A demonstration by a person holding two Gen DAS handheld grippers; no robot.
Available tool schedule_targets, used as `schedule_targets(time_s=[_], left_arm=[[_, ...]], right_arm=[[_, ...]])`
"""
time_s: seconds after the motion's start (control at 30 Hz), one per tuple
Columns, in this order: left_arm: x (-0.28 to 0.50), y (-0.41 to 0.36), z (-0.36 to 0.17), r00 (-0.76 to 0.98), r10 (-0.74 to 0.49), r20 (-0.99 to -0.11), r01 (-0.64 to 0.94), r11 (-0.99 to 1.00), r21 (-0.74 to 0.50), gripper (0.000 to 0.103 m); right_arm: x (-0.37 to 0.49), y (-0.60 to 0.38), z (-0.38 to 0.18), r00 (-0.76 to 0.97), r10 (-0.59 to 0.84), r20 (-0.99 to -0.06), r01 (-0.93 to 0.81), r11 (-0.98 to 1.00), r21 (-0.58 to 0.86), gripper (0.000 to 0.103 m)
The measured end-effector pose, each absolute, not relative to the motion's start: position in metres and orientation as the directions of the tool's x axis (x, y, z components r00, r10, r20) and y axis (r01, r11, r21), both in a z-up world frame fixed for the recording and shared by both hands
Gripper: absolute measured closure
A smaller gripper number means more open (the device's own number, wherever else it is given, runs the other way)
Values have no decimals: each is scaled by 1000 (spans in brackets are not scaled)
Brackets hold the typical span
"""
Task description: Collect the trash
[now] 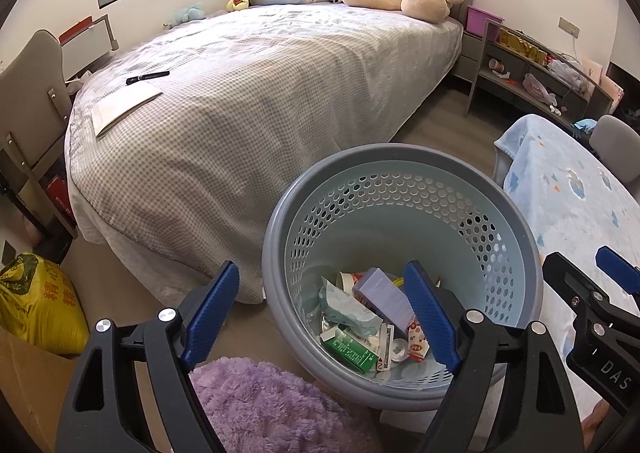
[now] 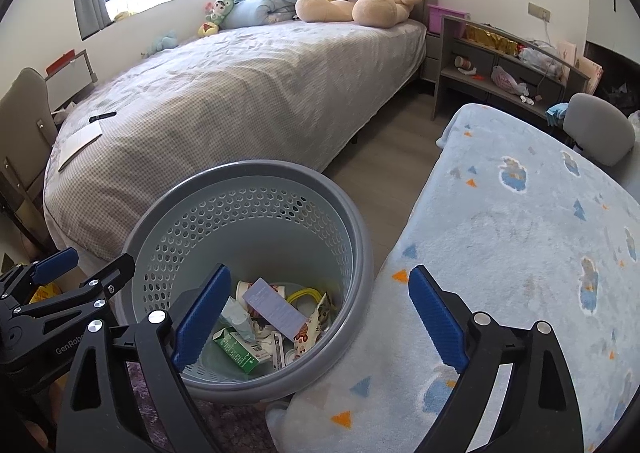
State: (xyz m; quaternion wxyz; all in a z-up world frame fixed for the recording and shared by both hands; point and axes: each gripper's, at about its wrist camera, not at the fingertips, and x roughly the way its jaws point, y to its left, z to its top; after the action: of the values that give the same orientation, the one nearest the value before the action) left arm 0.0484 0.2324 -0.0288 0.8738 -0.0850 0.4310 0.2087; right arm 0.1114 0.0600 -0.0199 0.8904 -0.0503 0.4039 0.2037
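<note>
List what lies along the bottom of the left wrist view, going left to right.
Yellow bag → purple fluffy rug → grey trash basket → blue patterned blanket.

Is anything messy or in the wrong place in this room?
A little. A black pen and a sheet of paper lie loose on the bed, and the grey shelf by the wall looks cluttered with bags and wrappers. The trash itself sits inside the basket, with none seen spilled around it.
</note>
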Motion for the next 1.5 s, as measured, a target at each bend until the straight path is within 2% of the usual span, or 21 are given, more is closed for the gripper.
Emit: schedule_targets(time_s=[1.5], left_arm=[[50,230,-28,536,300,-789,-438,898,44,20]], right_arm=[[113,58,-20,592,323,-738,-400,913,79,13]])
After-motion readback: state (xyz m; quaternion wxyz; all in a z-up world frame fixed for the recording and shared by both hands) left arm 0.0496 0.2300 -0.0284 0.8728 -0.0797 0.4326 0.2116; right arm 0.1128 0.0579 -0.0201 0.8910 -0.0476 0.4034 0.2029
